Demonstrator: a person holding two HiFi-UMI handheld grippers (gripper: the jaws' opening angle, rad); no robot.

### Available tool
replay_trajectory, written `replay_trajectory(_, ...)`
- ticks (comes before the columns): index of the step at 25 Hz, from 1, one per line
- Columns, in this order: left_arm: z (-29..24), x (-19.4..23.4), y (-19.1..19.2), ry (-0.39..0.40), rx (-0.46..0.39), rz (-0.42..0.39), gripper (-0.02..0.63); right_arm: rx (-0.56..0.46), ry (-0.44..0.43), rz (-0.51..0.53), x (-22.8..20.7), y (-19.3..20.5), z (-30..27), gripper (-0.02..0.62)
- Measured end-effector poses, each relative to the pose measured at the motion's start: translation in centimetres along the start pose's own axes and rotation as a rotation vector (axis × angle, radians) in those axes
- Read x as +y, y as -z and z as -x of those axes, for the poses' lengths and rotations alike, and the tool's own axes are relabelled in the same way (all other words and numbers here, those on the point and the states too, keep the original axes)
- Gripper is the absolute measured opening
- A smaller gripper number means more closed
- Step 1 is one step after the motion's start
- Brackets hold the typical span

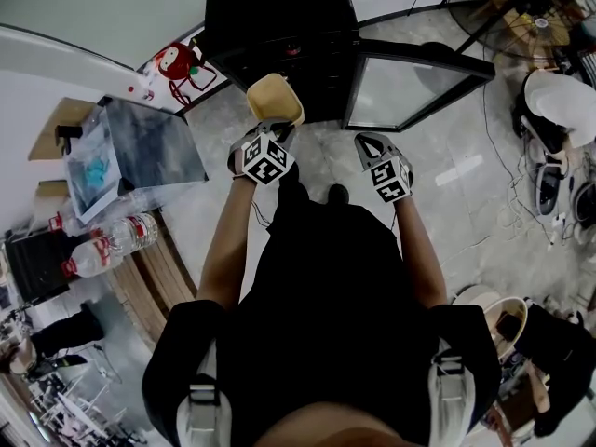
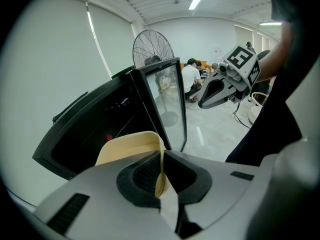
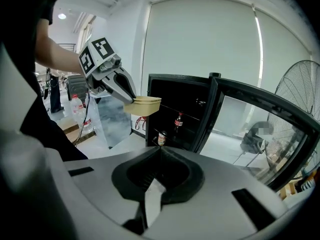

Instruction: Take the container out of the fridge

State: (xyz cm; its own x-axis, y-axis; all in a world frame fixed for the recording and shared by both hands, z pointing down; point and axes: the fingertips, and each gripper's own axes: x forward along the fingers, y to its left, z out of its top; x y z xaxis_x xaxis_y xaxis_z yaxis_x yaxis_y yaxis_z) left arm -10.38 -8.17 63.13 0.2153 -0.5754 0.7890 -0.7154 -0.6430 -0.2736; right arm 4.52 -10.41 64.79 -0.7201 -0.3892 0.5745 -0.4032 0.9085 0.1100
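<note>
A cream-yellow container (image 1: 275, 99) is out in front of the black fridge (image 1: 279, 26), above the floor. My left gripper (image 1: 276, 130) is shut on its near rim; in the left gripper view the rim of the container (image 2: 131, 145) is pinched between the dark pads of the left gripper (image 2: 161, 158). In the head view my right gripper (image 1: 369, 144) hangs beside it to the right, shut and empty. The right gripper view shows the right gripper (image 3: 160, 152) with its jaws together, and beyond it the left gripper (image 3: 126, 90) carrying the container (image 3: 143, 104).
The fridge's glass door (image 1: 410, 87) stands open to the right. A bottle (image 3: 178, 122) and a can (image 3: 161, 138) stay on the fridge shelves. Water bottles (image 1: 112, 236) and a clear box (image 1: 140, 152) are at the left; a fan (image 1: 540, 28) and a person (image 1: 559, 101) at the right.
</note>
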Motion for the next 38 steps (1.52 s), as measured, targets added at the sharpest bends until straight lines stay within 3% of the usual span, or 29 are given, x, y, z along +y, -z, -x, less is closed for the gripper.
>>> replay_trajectory(38,1.0,-4.7,0.3,0.004,0.012,0.014,0.037,0.009,-0.033,0.039,1.1,1.7,2.2,0.000)
